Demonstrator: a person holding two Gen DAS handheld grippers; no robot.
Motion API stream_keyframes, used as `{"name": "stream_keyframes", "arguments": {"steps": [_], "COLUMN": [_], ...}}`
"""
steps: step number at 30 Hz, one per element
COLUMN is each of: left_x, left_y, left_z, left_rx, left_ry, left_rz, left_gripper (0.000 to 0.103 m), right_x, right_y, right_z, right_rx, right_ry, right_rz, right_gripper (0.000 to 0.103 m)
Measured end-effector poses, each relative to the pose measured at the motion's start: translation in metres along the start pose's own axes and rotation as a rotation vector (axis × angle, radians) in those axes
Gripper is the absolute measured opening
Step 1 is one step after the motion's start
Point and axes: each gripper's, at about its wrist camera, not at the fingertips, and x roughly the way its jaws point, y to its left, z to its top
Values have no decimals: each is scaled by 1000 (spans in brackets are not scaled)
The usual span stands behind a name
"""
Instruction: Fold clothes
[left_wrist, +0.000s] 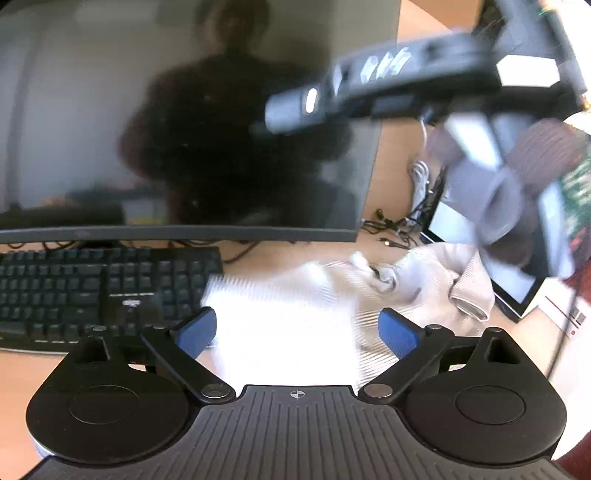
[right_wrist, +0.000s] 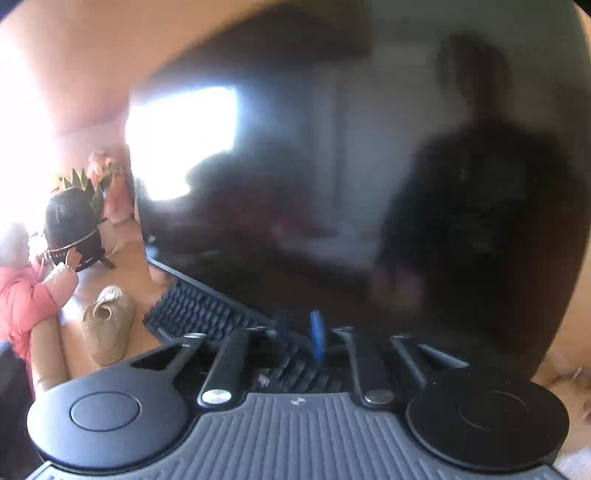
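Just ahead of the left claw (left_wrist: 297, 326), wide open, the white ribbed garment (left_wrist: 332, 295) lies on the desk (left_wrist: 388, 221), long axis left-right, crumpled end and rolled cuff at right. Blurred, overexposed. Right claw (right_wrist: 317, 339): pads together, nothing gripped.

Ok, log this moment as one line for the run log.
left gripper: open, over white garment | right gripper: shut, empty, raised before monitor | garment: bunched beside keyboard, unfolded
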Motion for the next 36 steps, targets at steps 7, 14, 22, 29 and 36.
{"name": "stream_keyframes", "arguments": {"steps": [7,14,22,29,36], "left_x": [28,92,158,183,170], "left_y": [-13,-61,-73,-63,-95], "left_z": [4,14,15,14,-16], "left_rx": [12,87,51,-35,-38], "left_ry": [20,75,190,236,329], "left_rz": [-74,-144,-108,4,-153], "left_gripper": [98,98,96,97,97], "right_x": [-24,-38,26,31,105], "right_y": [-85,-180,-227,-236,-232], "right_z": [-54,-118,-190,-142,-154], "right_rx": [77,185,115,321,344], "right_ry": [112,261,429,246,325], "right_rz": [-228,-462,-556,-183,-32], "right_gripper": [31,23,22,34,3]}}
